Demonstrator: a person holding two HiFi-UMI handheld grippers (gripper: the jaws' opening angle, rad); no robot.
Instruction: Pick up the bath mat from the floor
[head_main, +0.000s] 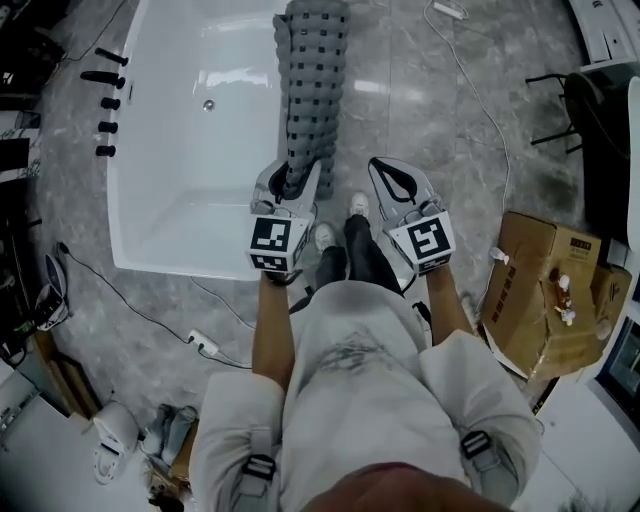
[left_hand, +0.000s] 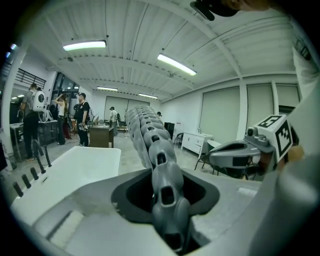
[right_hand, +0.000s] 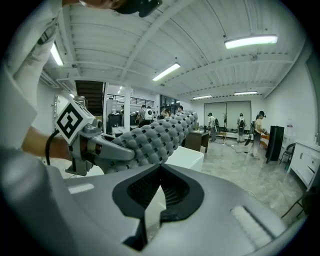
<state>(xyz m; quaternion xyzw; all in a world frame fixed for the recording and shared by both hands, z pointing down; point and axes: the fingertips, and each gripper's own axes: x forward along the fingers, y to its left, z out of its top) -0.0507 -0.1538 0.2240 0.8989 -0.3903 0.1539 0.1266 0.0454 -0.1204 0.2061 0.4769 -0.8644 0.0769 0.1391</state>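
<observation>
A white bathtub fills the left of the head view, standing on grey marbled floor. Five black fittings lie in a row along the tub's left side. A white cable trails over the floor right of the tub, and further right sits one open cardboard box, well apart from the tub. A white power strip lies near the tub's near corner. In the gripper views several people stand in the room beyond the tub.

The left gripper hangs over the tub's right edge, jaws drawn narrow and clamped on one end of the grey bath mat. The mat, knobbly and pierced with holes, runs out from the jaws as a folded strip along the tub's right rim. Its far end leaves the top of the head view, so whether it touches the floor cannot be told.

The right gripper hovers just right of the mat, apart from it. Its jaws appear to meet at the tips, with nothing between them.

One mat, one tub, two grippers.
</observation>
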